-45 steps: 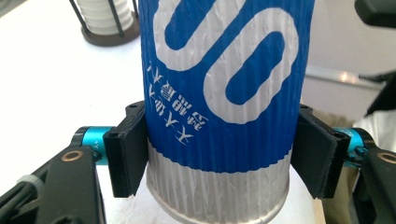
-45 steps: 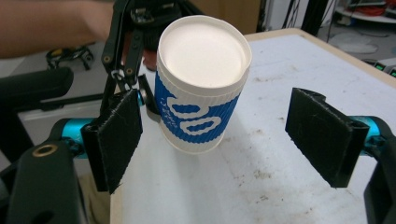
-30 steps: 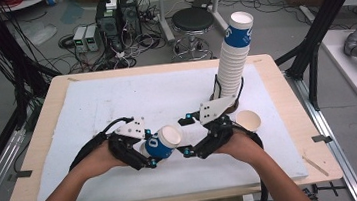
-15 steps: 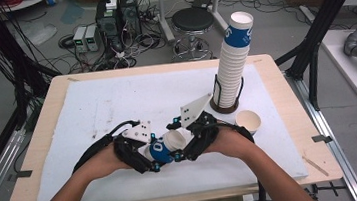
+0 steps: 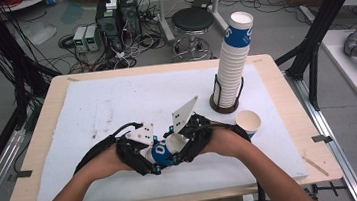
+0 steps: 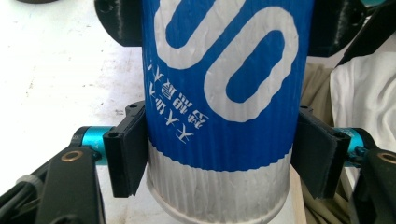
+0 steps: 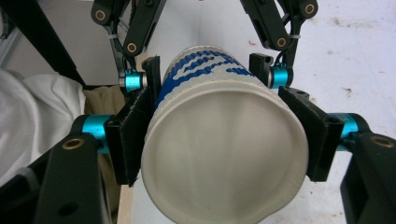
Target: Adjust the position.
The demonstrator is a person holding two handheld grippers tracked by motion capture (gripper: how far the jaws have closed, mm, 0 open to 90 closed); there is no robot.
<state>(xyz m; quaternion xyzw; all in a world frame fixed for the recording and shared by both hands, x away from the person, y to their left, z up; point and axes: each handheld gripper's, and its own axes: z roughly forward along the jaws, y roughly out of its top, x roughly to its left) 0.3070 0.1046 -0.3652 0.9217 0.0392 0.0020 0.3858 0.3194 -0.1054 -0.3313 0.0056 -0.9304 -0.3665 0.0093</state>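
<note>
The left gripper (image 5: 144,157) is clamped on the base end of a blue-and-white paper cup (image 5: 164,151), which lies on its side just above the white mat (image 5: 97,109) at the near middle of the table (image 5: 43,124). In the left gripper view its two pads press the ribbed wall (image 6: 224,93) from either side, low on the cup near the white band. That grip probably serves as an anchor, holding the body steady while the other hand works at the mouth.

The right gripper (image 5: 191,142) comes in from the opposite side, and in the right gripper view its jaws flank the rim end (image 7: 224,154). The left pad lies against the wall, while the right pad sits at the rim's edge; it looks clamped on the cup too. Meeting end to end like this suggests that nested cups are being pulled apart, or that the cup is being passed across, though I cannot tell which.

Farther right, a tall stack (image 5: 232,59) stands in a dark holder (image 5: 225,106), and a single cup (image 5: 248,122) stands upright just beside it.

Several things stay unclear. In the high view, the hands and gripper bodies cover most of the held cup. Whether it is one cup or two nested together is hard to make out. The cup's bottom edge is cut off in the left gripper view.
</note>
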